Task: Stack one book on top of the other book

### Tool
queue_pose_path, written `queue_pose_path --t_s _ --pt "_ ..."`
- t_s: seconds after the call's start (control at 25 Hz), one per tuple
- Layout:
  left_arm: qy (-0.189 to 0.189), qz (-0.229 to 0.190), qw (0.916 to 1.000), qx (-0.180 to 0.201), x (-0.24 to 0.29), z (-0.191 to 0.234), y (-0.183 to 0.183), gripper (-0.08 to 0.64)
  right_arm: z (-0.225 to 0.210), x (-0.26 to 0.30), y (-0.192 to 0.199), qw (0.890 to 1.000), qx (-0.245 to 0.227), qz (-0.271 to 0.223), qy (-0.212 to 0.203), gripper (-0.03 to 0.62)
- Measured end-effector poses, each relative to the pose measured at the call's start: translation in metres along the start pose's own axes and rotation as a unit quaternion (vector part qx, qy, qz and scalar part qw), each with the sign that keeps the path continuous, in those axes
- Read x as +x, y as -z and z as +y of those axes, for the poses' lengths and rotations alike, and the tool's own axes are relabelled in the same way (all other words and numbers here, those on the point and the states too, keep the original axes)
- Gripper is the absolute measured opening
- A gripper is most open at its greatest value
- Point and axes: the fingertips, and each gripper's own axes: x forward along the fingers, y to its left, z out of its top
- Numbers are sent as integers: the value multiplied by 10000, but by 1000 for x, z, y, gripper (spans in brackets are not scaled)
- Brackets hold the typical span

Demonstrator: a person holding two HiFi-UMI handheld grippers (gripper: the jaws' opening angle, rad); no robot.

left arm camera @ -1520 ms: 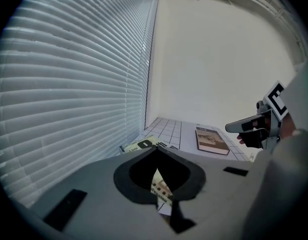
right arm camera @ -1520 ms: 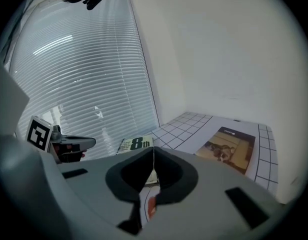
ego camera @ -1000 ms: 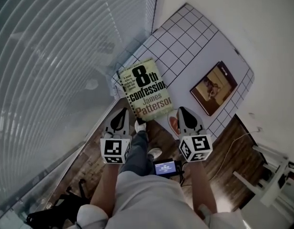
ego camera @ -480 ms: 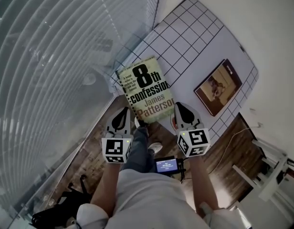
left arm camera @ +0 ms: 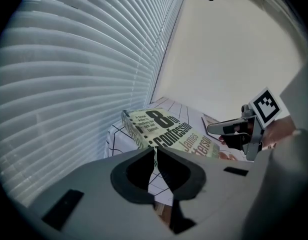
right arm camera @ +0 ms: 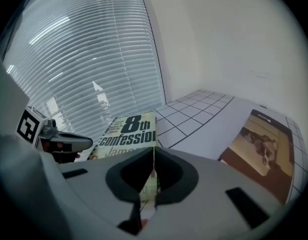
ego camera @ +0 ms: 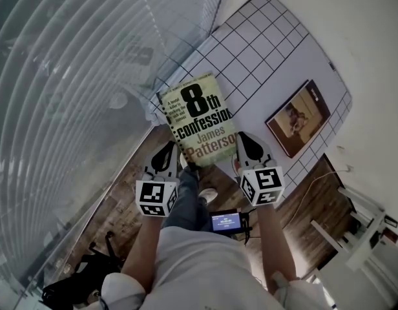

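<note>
A pale green paperback, "8th Confession" (ego camera: 198, 118), lies on the white grid-patterned table (ego camera: 251, 50) with its near end over the table's edge. A brown book (ego camera: 298, 117) lies flat further right on the same table. My left gripper (ego camera: 167, 151) hovers at the green book's near left corner, jaws shut and empty. My right gripper (ego camera: 246, 139) hovers at its near right corner, also shut with nothing in it. In the left gripper view the green book (left arm camera: 164, 126) lies just past my shut jaws. The right gripper view shows the green book (right arm camera: 131, 129) ahead and the brown book (right arm camera: 264, 149) at right.
Window blinds (ego camera: 70, 76) run along the left and a white wall (ego camera: 354, 37) closes the far side. Below the table is wooden floor (ego camera: 128, 205), with the person's legs and a small lit screen (ego camera: 225, 223). White furniture (ego camera: 360, 231) stands at lower right.
Both grippers have sunk and drawn closer to the near end of the green book. Both have stayed shut. The books have not moved.
</note>
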Motion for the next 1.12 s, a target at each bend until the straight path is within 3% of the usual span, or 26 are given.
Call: queue_pose_path --t_s 0.08,0.2,0.28,0.36,0.56,0.76,1.12 --pt "54 11 10000 -62 0 -1 2 18 -2 2 -1 10000 8 -17 -9 9" --pt "315 32 9991 -296 3 -4 6 130 0 4 -6 9997 146 -113 -142 20" --pt "472 68 9979 -439 7 -6 9 166 3 9 -6 9991 271 -89 -317 139" --pt "543 101 9968 -582 9 -6 11 183 6 14 -5 9984 336 -4 -444 214" --pt "679 77 9946 -784 14 -10 8 199 15 25 6 9961 370 314 -736 299" --pt "869 159 9914 -963 20 -15 11 199 26 35 17 9937 351 568 -896 311" --pt "634 -14 9917 -1122 27 -15 13 201 26 42 22 9914 457 689 -1010 279"
